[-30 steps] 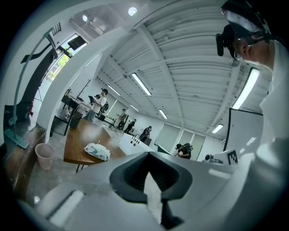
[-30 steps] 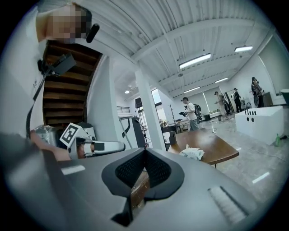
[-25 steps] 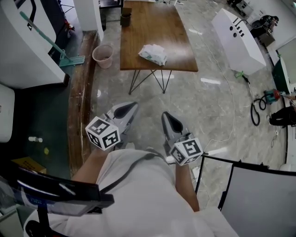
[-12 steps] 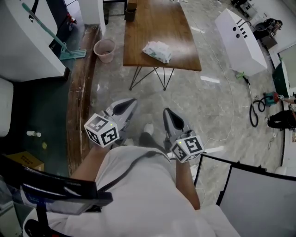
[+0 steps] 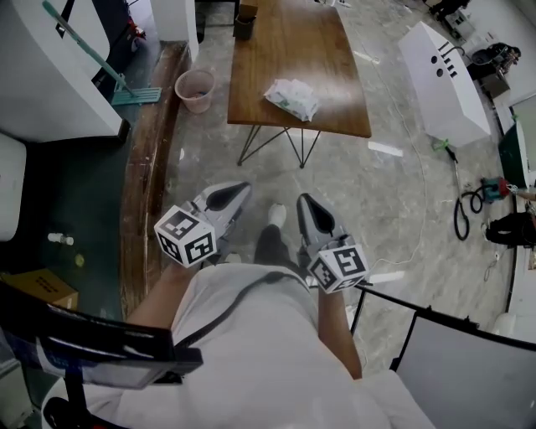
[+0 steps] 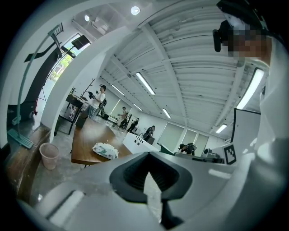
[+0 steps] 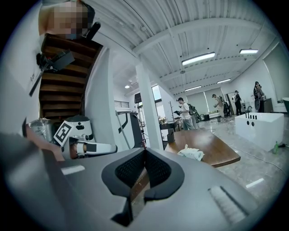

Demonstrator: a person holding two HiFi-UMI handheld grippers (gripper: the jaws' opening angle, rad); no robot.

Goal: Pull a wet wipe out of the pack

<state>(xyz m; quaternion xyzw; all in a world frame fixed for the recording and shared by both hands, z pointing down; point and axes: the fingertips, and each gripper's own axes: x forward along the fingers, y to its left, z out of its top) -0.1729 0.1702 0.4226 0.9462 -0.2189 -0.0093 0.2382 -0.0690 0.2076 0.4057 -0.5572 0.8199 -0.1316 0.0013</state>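
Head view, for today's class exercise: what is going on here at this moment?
A person in a white top holds a grey two-jaw gripper in each hand, close to the body. The left gripper and the right gripper both have their jaws together and grip nothing. The white wet wipe pack lies on the brown wooden table some way ahead across the floor, untouched, so no wipe has been pulled yet.

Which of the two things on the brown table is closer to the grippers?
The white wet wipe pack, lying crumpled towards the near end of the table. The small dark container stands at the far end, much farther off.
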